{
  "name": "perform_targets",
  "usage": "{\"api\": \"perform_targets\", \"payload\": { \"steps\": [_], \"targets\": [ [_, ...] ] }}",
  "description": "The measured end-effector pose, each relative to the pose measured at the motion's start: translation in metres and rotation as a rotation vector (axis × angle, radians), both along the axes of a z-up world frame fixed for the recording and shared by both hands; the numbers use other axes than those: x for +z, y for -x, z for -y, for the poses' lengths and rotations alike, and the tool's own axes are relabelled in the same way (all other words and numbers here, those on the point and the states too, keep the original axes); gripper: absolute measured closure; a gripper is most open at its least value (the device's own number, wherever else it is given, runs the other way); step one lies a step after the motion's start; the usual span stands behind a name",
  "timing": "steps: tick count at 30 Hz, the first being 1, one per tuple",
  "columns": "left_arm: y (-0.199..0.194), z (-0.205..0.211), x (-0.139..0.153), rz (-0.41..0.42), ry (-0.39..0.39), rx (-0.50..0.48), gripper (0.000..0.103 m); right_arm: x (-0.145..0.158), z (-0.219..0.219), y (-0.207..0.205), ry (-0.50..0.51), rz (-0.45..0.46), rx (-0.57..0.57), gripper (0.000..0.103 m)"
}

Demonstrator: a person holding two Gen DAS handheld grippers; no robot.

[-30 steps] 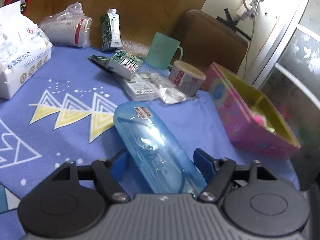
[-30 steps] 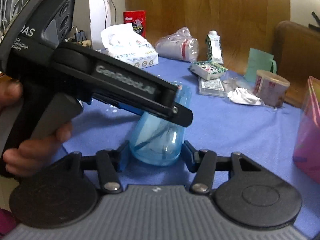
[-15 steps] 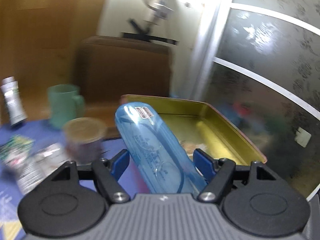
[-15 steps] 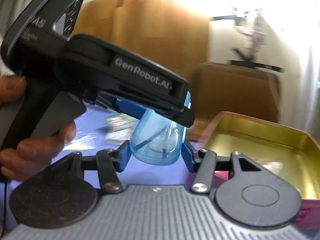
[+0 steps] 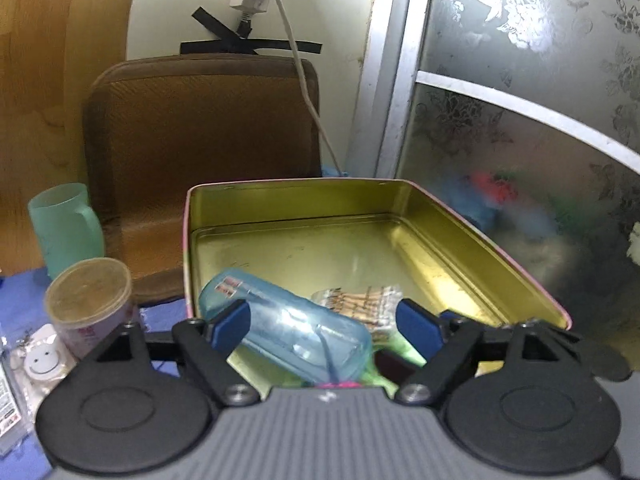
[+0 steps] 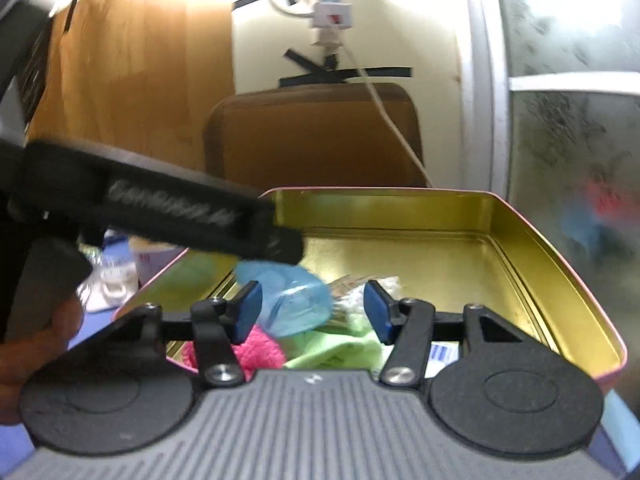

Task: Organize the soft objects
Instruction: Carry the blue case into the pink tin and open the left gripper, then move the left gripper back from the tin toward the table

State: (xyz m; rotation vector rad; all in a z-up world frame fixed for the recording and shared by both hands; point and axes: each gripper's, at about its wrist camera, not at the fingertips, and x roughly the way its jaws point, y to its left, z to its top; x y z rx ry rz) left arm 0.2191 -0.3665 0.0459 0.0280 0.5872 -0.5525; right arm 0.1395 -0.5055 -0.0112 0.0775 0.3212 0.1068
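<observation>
A translucent blue case (image 5: 280, 328) lies tilted inside the gold-lined tin (image 5: 300, 204), resting on a striped packet (image 5: 360, 300) and cloths. My left gripper (image 5: 324, 320) hangs over the tin's near end. Its jaws are opening: the case is between them, and the right pad stands well clear of it. My right gripper (image 6: 312, 310) is open over the same tin (image 6: 400, 208), and the case (image 6: 296, 296) lies beyond its left pad. A green cloth (image 6: 332, 348) and a pink cloth (image 6: 256, 344) lie below it. The left gripper's body (image 6: 160, 208) crosses the right wrist view, held by a hand (image 6: 60, 320).
Left of the tin stand a green mug (image 5: 64, 228) and a lidded cup (image 5: 88, 304), with a smiley keychain (image 5: 42, 360) on the blue tablecloth. A brown chair back (image 5: 200, 140) rises behind. A frosted glass door (image 5: 520, 120) runs along the right, and a white cable (image 5: 304, 80) hangs down.
Both grippers swung right from the tablecloth to above the tin, carrying the blue case. The left jaws spread wider and the case now lies down in the tin.
</observation>
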Motion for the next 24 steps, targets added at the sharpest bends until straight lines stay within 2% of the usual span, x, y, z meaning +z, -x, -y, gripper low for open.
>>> {"api": "perform_targets", "payload": {
  "steps": [5, 13, 24],
  "targets": [
    [0.010, -0.010, 0.000, -0.013, -0.003, 0.037, 0.020, -0.001, 0.002, 0.012, -0.034, 0.011, -0.024, 0.044],
    [0.045, -0.034, 0.006, 0.028, -0.042, 0.088, 0.017, 0.004, 0.009, 0.033, -0.132, 0.015, -0.075, 0.044],
    [0.081, -0.074, 0.003, 0.055, -0.102, 0.187, 0.017, 0.008, -0.012, 0.052, -0.146, 0.001, -0.053, 0.044]
  ]
}}
